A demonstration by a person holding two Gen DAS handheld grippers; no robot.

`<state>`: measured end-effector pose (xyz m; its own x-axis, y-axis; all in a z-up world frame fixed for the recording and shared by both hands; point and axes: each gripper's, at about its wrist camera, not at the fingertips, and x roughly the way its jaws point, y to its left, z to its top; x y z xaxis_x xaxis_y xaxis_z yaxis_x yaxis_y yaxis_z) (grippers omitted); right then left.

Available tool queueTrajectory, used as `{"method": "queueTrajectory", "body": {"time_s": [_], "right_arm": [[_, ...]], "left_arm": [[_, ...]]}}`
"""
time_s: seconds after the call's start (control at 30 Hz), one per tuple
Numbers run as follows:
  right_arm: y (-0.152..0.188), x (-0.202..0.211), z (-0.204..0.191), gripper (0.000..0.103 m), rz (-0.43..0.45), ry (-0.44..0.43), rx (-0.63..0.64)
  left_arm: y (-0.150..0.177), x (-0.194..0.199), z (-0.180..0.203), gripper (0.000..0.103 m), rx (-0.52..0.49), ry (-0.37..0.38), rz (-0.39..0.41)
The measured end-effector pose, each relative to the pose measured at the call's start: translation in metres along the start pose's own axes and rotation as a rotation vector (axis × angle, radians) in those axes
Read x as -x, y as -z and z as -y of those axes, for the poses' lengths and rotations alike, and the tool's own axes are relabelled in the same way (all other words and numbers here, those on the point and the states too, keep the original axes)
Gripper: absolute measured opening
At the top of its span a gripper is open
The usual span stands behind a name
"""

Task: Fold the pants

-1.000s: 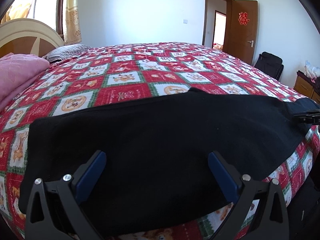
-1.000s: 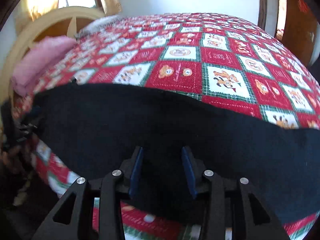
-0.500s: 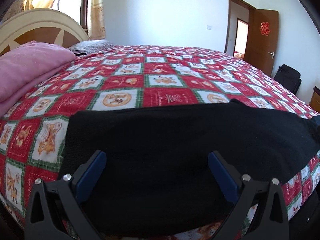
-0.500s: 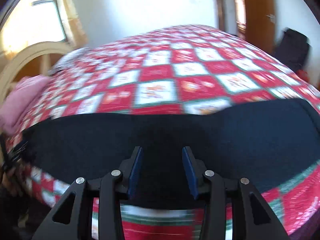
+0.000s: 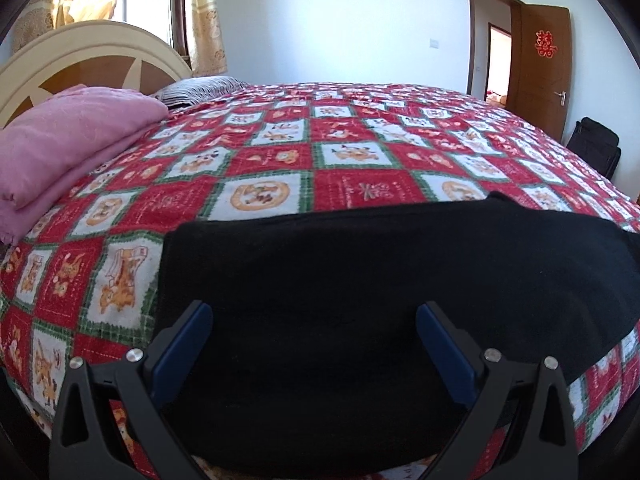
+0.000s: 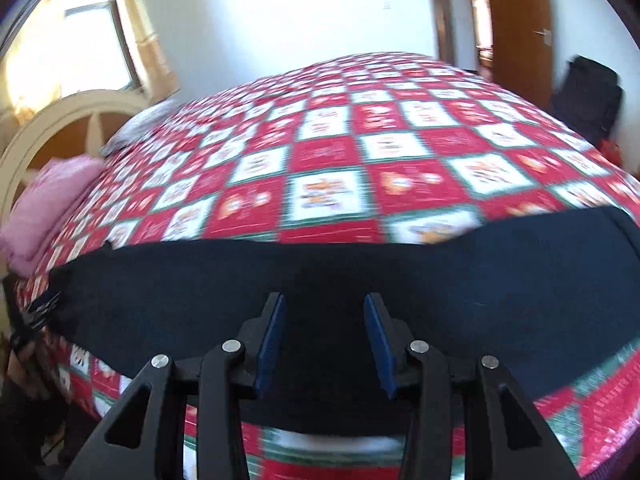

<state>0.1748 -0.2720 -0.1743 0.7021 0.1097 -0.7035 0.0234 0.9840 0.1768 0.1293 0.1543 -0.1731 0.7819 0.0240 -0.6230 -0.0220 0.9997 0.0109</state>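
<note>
Black pants (image 5: pixel 360 280) flat on bed (image 5: pixel 360 152); both grippers, left (image 5: pixel 314 320) and right (image 6: pixel 324 320), jaws apart, empty — we should pinch each end's edge squarely, then fold.

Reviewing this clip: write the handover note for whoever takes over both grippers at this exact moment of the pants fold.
Left gripper: open wide, empty, above the near part of the black pants.
Right gripper: open, narrower gap, empty, also over the pants; this view is motion-blurred.
Pants: lying flat as a long band across the near edge of the bed, on the red checked quilt. A folded pink blanket sits by the headboard, apart from them.
Done: pants laid out, seemingly folded lengthwise already.
Left: grip the ends and fold the band over itself.
</note>
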Motion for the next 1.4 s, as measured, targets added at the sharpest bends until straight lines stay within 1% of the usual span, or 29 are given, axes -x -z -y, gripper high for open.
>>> {"method": "queueTrajectory", "body": {"time_s": [0.07,0.13,0.23,0.27,0.3,0.37,0.4,0.47,0.57,0.67,0.77,0.8,0.83,0.9,1.0,1.07,1.1,1.13,1.17,1.2,1.23,1.3,1.33,1.4], "right_arm": [[-0.001,-0.010,-0.016,0.044,-0.022,-0.043,0.019],[0.003,-0.025,-0.040,0.044,-0.056,-0.090,0.061],[0.015,-0.042,-0.066,0.044,-0.095,-0.117,0.118],[0.019,-0.048,-0.075,0.048,-0.102,-0.110,0.134],[0.023,-0.049,-0.080,0.055,-0.085,-0.094,0.156],[0.029,-0.051,-0.089,0.061,-0.071,-0.075,0.193],[0.031,-0.052,-0.094,0.061,-0.068,-0.056,0.218],[0.034,-0.052,-0.096,0.062,-0.064,-0.045,0.236],[0.033,-0.052,-0.088,0.062,-0.056,-0.079,0.195],[0.031,-0.050,-0.080,0.062,-0.055,-0.114,0.158],[0.031,-0.050,-0.079,0.062,-0.052,-0.130,0.154],[0.032,-0.050,-0.080,0.062,-0.049,-0.130,0.161],[0.033,-0.050,-0.081,0.062,-0.044,-0.125,0.168],[0.035,-0.050,-0.085,0.062,-0.035,-0.107,0.190],[0.037,-0.050,-0.090,0.064,-0.024,-0.085,0.211],[0.037,-0.048,-0.088,0.064,-0.014,-0.088,0.193],[0.037,-0.047,-0.085,0.064,-0.007,-0.102,0.168],[0.036,-0.046,-0.081,0.064,-0.005,-0.117,0.145],[0.036,-0.047,-0.079,0.064,-0.005,-0.128,0.130],[0.036,-0.048,-0.078,0.064,-0.010,-0.132,0.125],[0.036,-0.049,-0.079,0.064,-0.012,-0.126,0.134],[0.038,-0.050,-0.085,0.064,-0.009,-0.098,0.167],[0.041,-0.050,-0.091,0.065,-0.005,-0.074,0.205],[0.042,-0.048,-0.094,0.065,-0.005,-0.061,0.237]], "left_arm": [[0.001,0.000,0.001,0.103,-0.018,-0.004,-0.003],[0.001,-0.001,0.000,0.103,-0.016,0.000,-0.003],[0.002,-0.001,-0.001,0.103,-0.023,0.002,0.001],[0.001,-0.002,-0.001,0.103,-0.023,0.003,0.001],[0.002,-0.002,-0.002,0.103,-0.019,0.003,0.003],[0.002,-0.002,-0.002,0.103,-0.019,0.001,0.006],[0.001,-0.003,-0.003,0.103,-0.018,0.002,0.008],[0.002,-0.004,-0.004,0.103,-0.010,0.003,0.020],[0.003,-0.004,-0.006,0.103,-0.001,0.008,0.033],[-0.003,-0.002,-0.008,0.103,0.000,0.008,0.002],[-0.006,0.001,-0.020,0.103,0.052,-0.007,0.003],[-0.007,0.001,-0.027,0.103,0.082,0.001,0.005],[-0.006,0.002,-0.034,0.103,0.117,0.033,0.009],[-0.007,0.002,-0.037,0.103,0.141,0.058,0.016],[-0.009,-0.003,-0.035,0.103,0.116,0.063,0.019],[-0.011,-0.008,-0.035,0.103,0.100,0.049,0.017],[-0.012,-0.010,-0.037,0.103,0.098,0.030,0.015],[-0.012,-0.016,-0.041,0.103,0.112,0.009,-0.006],[-0.009,-0.025,-0.049,0.103,0.152,0.022,-0.041],[-0.006,-0.025,-0.056,0.103,0.198,0.058,-0.027],[-0.004,-0.023,-0.060,0.103,0.216,0.070,-0.008],[-0.004,-0.020,-0.050,0.103,0.165,0.026,-0.008],[-0.004,-0.019,-0.049,0.103,0.159,0.019,-0.005],[-0.003,-0.017,-0.053,0.103,0.187,0.036,-0.011]]}}
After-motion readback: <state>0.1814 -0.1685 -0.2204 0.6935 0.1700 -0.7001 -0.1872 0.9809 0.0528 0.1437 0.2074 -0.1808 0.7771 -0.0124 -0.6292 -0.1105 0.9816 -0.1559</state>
